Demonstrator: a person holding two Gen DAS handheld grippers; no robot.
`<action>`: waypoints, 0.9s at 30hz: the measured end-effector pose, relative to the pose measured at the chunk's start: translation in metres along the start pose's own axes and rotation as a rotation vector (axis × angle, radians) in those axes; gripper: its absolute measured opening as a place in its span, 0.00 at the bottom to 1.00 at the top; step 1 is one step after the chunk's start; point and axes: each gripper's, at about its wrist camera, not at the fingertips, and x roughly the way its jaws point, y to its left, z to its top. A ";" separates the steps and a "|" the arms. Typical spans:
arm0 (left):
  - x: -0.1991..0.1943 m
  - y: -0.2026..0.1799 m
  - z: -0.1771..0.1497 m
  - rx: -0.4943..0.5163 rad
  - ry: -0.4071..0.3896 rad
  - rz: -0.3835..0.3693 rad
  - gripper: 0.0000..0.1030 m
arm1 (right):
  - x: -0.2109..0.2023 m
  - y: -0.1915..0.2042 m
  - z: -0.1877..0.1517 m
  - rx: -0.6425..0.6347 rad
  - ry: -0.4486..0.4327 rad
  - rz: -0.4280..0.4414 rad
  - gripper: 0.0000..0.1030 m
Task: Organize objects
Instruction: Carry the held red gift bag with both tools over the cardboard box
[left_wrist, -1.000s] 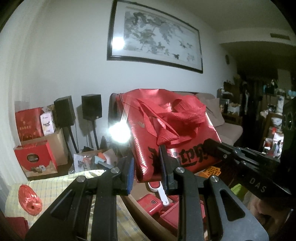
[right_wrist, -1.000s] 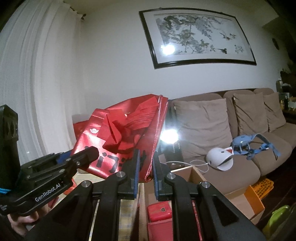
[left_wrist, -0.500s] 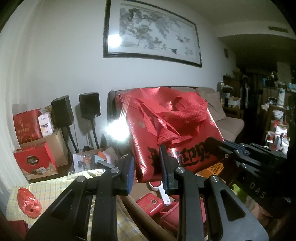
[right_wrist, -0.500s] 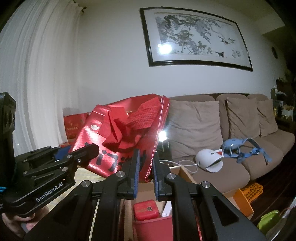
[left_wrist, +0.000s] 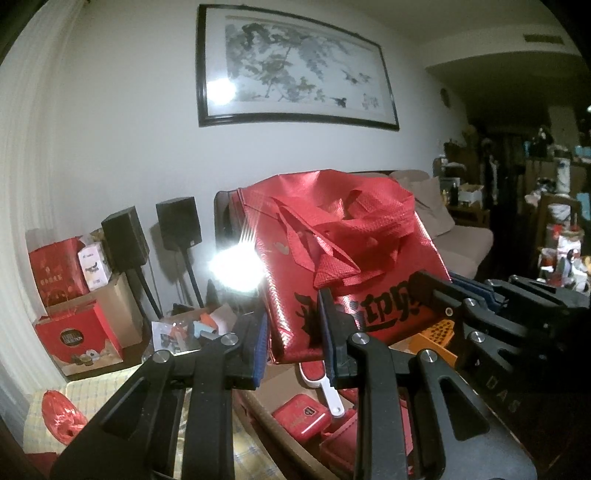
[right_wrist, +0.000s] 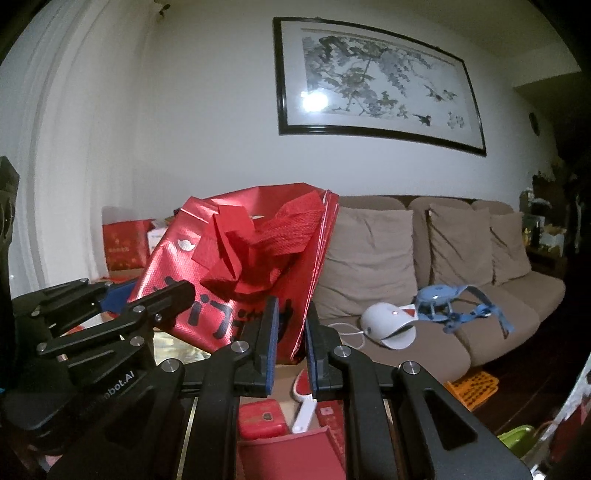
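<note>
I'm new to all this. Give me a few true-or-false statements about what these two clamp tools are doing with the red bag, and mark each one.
1. Both grippers pinch the red tote bag along its lower edge. True: the left gripper and the right gripper each grip it.
2. The bag lies flat on the sofa. False: it is held up in the air in front of it.
3. A framed ink painting hangs on the wall. True.
4. The sofa is bare. False: a white device and a blue strapped item lie on it.
5. The bag's handles stand upright. False: they flop down over its front.
</note>
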 end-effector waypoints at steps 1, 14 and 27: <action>0.001 -0.001 0.000 0.000 0.002 0.002 0.22 | 0.000 0.000 0.000 -0.002 0.001 -0.003 0.12; 0.013 -0.007 -0.003 -0.022 0.013 0.050 0.22 | 0.010 0.003 -0.003 -0.020 0.030 -0.056 0.12; 0.022 -0.003 -0.006 -0.028 0.035 0.065 0.23 | 0.017 -0.003 -0.005 -0.014 0.052 -0.052 0.12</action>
